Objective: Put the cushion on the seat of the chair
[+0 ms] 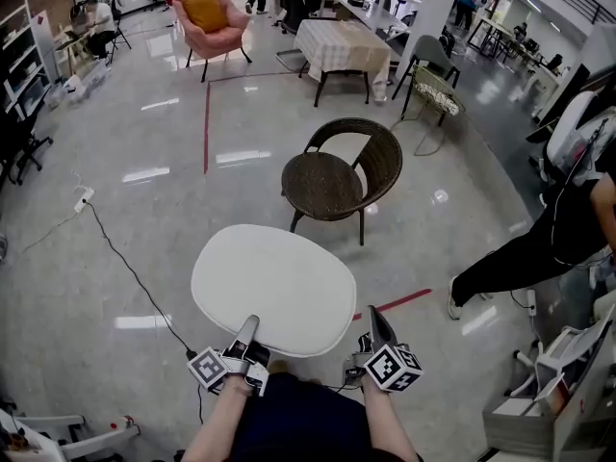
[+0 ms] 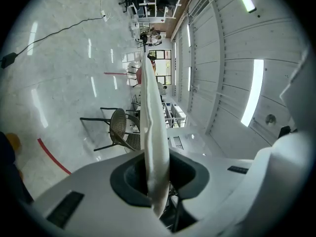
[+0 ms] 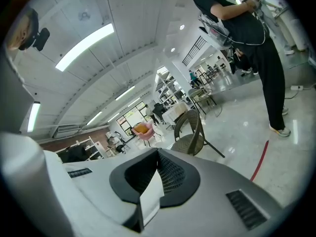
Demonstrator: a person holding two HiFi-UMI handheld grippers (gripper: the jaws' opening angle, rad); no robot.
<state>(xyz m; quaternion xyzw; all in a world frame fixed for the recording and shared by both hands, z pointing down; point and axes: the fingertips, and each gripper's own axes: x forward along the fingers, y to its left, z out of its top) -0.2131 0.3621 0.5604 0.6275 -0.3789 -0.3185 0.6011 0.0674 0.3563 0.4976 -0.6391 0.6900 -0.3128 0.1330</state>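
We are holding the white oval cushion (image 1: 274,287) up in the air at lower centre of the head view, flat side up, with both claws gripping its near edge. The left claw (image 1: 248,330) is clenching on the cushion's lower-left rim. In the left gripper view the cushion (image 2: 152,132) is running edge-on up the middle of the frame, pinched between the jaws of the left claw (image 2: 157,181). The right claw (image 1: 373,318) is gripping the lower-right rim. In the right gripper view a white corner of the cushion (image 3: 150,199) is sitting squeezed between the jaws of the right claw (image 3: 157,174).

The brown wicker chair (image 1: 337,176) is standing on the glossy grey floor (image 1: 125,210) at centre frame, above the cushion and apart from it, and its seat (image 1: 322,183) is showing bare. It is also showing at left centre of the left gripper view (image 2: 118,127) and at centre of the right one (image 3: 190,130).

A red floor line (image 1: 399,302) is lying right of the cushion. A person in black (image 1: 539,248) is standing at the right edge. A pink armchair (image 1: 214,27) and a cloth-covered desk (image 1: 339,46) are sitting along the top.
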